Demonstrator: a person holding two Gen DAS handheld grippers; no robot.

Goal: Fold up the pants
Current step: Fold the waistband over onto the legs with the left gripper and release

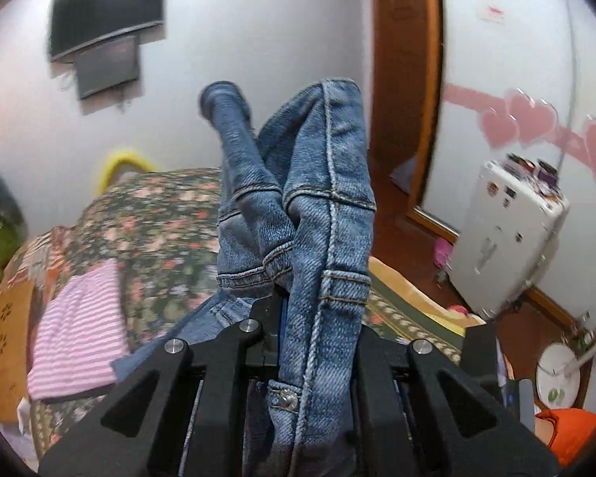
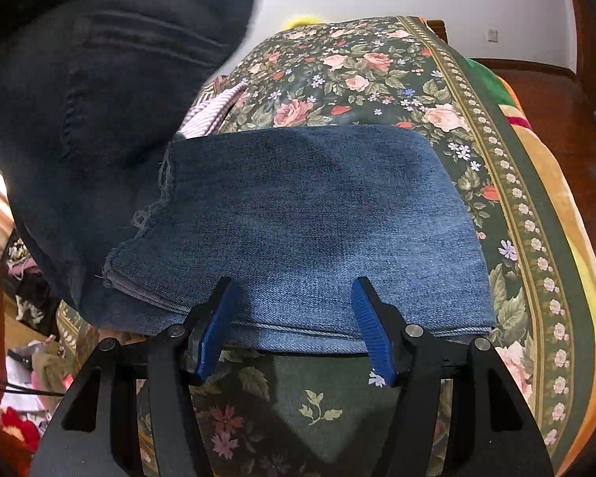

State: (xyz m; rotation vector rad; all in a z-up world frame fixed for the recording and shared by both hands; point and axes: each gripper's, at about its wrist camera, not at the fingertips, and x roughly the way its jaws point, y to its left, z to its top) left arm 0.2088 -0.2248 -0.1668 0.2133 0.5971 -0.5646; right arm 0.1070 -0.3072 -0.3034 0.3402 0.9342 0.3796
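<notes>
Jeans lifted at the waist, leg ends laid on the bed

One pair of jeans [image 1: 322, 206] is clamped at the waistband by the left gripper [image 1: 298, 318] and raised above the floral bedspread [image 2: 377, 67], likely to carry the fold over. The right gripper [image 2: 294, 318] is spread wide, holding nothing, at the leg hems [image 2: 298, 214] resting flat on that bedspread.

In the left wrist view the jeans [image 1: 322, 214] drape over the left gripper [image 1: 298, 342], hiding its fingers. The bed [image 1: 159, 214] beside the jeans is motion-blurred. In the right wrist view, the jeans' dark upper part runs off the top-left edge.
</notes>
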